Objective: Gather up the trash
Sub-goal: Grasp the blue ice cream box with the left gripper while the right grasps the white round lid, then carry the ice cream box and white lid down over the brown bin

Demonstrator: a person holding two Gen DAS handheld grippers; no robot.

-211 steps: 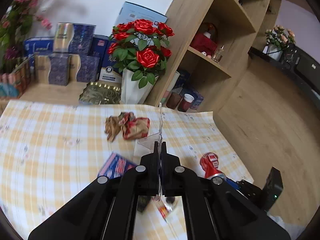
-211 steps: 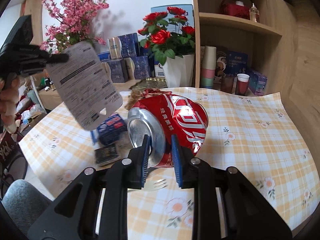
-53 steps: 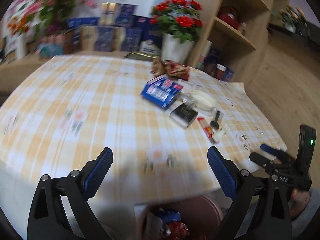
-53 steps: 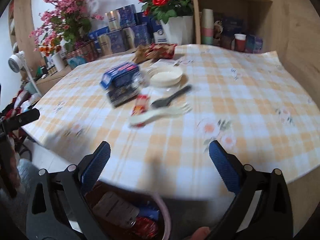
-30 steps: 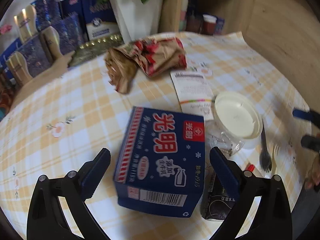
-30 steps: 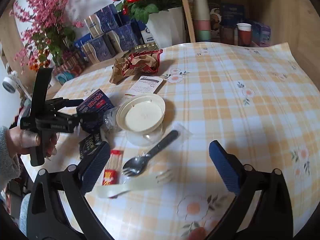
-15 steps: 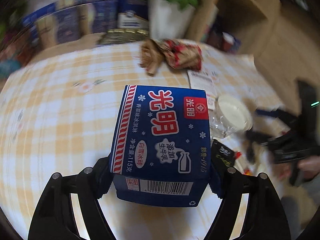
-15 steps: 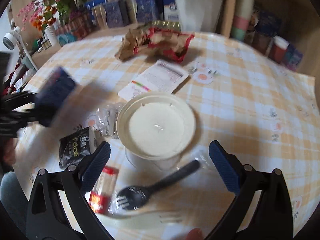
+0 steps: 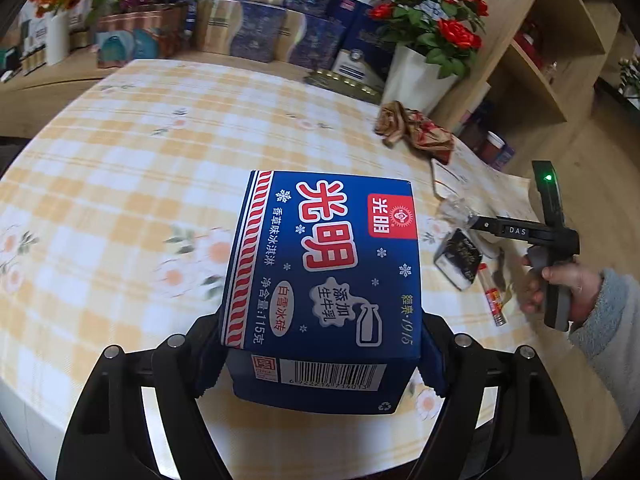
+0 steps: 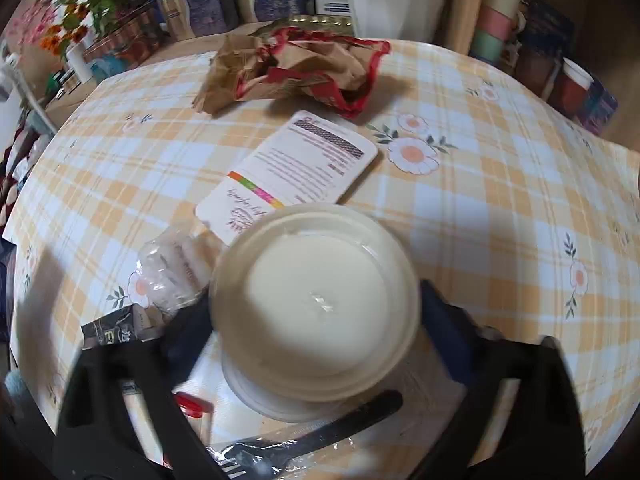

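Note:
My left gripper [image 9: 320, 354] is shut on a blue ice-cream carton [image 9: 324, 276] and holds it above the checked tablecloth [image 9: 120, 184]. My right gripper [image 10: 316, 334] is open, its blue pads on either side of a white lidded plastic bowl [image 10: 316, 304] on the table; I cannot tell if they touch it. The right gripper also shows in the left wrist view [image 9: 476, 222], at the right over the trash. A crumpled brown and red paper bag [image 10: 292, 68], a white card [image 10: 296, 168], a clear wrapper [image 10: 172, 264], a black packet [image 10: 116, 328] and a black plastic fork [image 10: 312, 444] lie around the bowl.
A white pot of red roses [image 9: 420, 76], blue and gold gift boxes [image 9: 256, 28] and a wooden shelf unit [image 9: 540, 72] stand behind the table. A red-capped sachet [image 10: 192, 408] lies by the fork. The table edge runs along the near side.
My left gripper has lifted the blue carton off the table and swung it left. My right gripper has moved in low around the white bowl.

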